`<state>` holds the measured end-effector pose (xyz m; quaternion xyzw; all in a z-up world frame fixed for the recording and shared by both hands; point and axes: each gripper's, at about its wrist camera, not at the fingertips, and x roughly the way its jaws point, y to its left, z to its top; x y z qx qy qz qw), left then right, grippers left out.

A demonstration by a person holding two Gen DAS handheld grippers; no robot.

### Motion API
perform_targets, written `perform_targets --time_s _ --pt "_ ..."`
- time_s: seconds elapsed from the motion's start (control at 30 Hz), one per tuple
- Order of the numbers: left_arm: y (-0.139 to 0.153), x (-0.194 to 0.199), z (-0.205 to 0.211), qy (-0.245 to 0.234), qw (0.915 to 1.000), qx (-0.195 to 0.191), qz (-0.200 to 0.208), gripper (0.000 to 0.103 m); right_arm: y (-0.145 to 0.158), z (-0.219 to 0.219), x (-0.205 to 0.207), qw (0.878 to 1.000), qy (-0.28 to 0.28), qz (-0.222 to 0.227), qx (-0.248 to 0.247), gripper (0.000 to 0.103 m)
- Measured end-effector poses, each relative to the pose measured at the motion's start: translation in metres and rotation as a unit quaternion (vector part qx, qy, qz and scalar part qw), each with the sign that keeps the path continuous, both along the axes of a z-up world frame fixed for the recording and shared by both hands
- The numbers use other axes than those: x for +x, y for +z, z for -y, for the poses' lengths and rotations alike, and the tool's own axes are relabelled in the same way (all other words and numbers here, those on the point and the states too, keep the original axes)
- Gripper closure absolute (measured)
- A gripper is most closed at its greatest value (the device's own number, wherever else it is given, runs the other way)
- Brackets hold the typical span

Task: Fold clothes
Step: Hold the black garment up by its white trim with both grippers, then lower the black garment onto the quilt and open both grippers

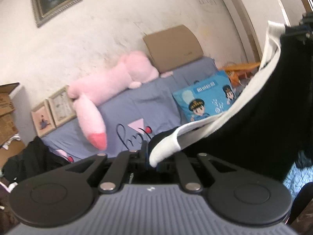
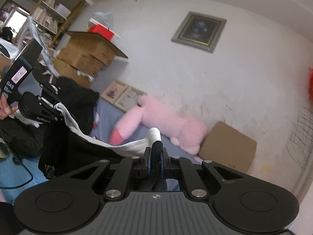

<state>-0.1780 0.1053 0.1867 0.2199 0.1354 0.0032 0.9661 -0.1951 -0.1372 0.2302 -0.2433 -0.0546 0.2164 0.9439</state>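
Both views are lit by soft daylight, fairly bright and even, with no hard shadows on the wall (image 2: pixel 244 90). In the right wrist view a bright window (image 2: pixel 18 22) at the upper left is washed out. The fisheye lens bends straight lines strongly near the edges, and the corners go dark. Motion blur smears the pink plush toy (image 2: pixel 156 121) and the framed picture (image 1: pixel 55 0). The black garment (image 1: pixel 273 117) shows almost no detail.
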Motion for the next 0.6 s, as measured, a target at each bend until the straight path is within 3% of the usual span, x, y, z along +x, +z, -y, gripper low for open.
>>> perform_targets --time_s 0.13,0.23,0.43,0.6 --pt "0.014 -0.019 -0.009 0.007 1.0 0.005 0.002 0.09 0.0 0.0 0.006 1.0 0.004 -0.017 -0.005 0.095" --pt "-0.003 -0.004 -0.013 0.015 0.9992 0.01 -0.035 0.09 -0.019 0.0 0.034 0.999 -0.002 -0.053 -0.011 0.095" --pt "-0.09 0.11 -0.023 0.038 0.988 -0.004 -0.15 0.085 -0.099 -0.005 0.143 0.983 -0.036 -0.179 -0.031 0.095" --pt "-0.191 0.223 -0.037 0.063 0.9649 0.001 -0.255 0.085 -0.193 -0.013 0.245 0.955 -0.067 -0.282 -0.058 0.095"
